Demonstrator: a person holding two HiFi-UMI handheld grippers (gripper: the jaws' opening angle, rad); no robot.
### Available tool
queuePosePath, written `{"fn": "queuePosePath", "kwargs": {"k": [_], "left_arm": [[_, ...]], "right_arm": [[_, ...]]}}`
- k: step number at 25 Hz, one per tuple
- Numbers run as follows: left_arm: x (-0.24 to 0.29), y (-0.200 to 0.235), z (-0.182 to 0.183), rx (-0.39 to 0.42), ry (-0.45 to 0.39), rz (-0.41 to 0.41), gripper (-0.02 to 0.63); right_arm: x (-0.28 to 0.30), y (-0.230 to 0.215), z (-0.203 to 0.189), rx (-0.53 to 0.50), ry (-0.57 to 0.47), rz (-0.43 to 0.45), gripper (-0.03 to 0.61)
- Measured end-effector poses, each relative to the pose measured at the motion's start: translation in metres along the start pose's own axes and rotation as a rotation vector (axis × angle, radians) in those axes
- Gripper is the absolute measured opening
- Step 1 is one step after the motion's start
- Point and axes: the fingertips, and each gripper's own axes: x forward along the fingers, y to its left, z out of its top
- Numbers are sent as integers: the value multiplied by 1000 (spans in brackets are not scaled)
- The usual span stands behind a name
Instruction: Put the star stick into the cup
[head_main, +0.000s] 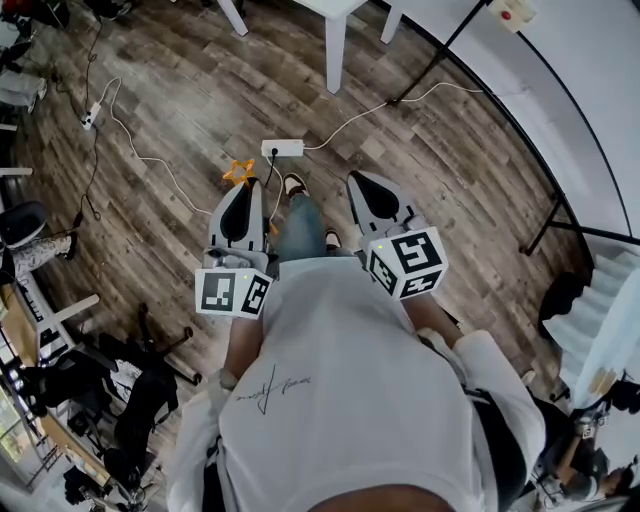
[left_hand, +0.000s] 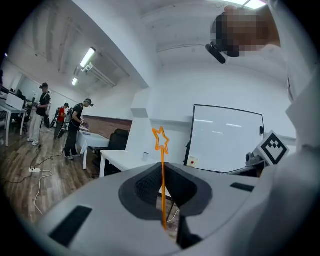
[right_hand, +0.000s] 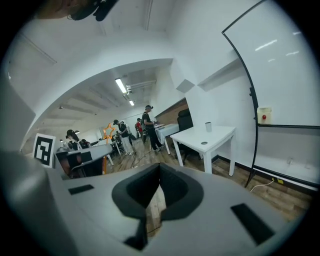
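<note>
An orange star stick (left_hand: 161, 150) stands upright between the jaws of my left gripper (left_hand: 162, 168), which is shut on its thin stem. In the head view its star (head_main: 238, 172) pokes out past the left gripper (head_main: 243, 192), held in front of the person's body above the wooden floor. My right gripper (head_main: 362, 182) is level beside it, shut with nothing in it (right_hand: 159, 168). The small white cup (right_hand: 208, 126) stands on a white table (right_hand: 220, 135) across the room. The same cup (left_hand: 145, 156) looks tiny and far off in the left gripper view.
A white power strip (head_main: 282, 148) and cables lie on the floor just ahead of the feet. White table legs (head_main: 335, 50) stand beyond it. A whiteboard on a stand (left_hand: 227, 140) is at the right, and its black feet (head_main: 545, 225) reach onto the floor. Several people (left_hand: 77, 127) stand at far desks.
</note>
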Motion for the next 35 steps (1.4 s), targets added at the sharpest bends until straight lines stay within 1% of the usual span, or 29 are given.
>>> {"fn": "queuePosePath", "kwargs": {"k": [11, 17, 21, 31, 35], "left_arm": [[65, 48, 14, -8, 6, -19, 21], [100, 91, 26, -21, 25, -27, 21], [127, 119, 32, -25, 33, -43, 21], [180, 191, 50, -34, 24, -50, 21], [190, 206, 56, -32, 17, -69, 21]], "right_arm": [[70, -20, 31, 14, 15, 6, 8], [125, -18, 50, 7, 44, 30, 8], [162, -22, 64, 8, 53, 29, 8], [251, -21, 95, -18, 71, 46, 8], [272, -17, 102, -27, 77, 50, 8]]}}
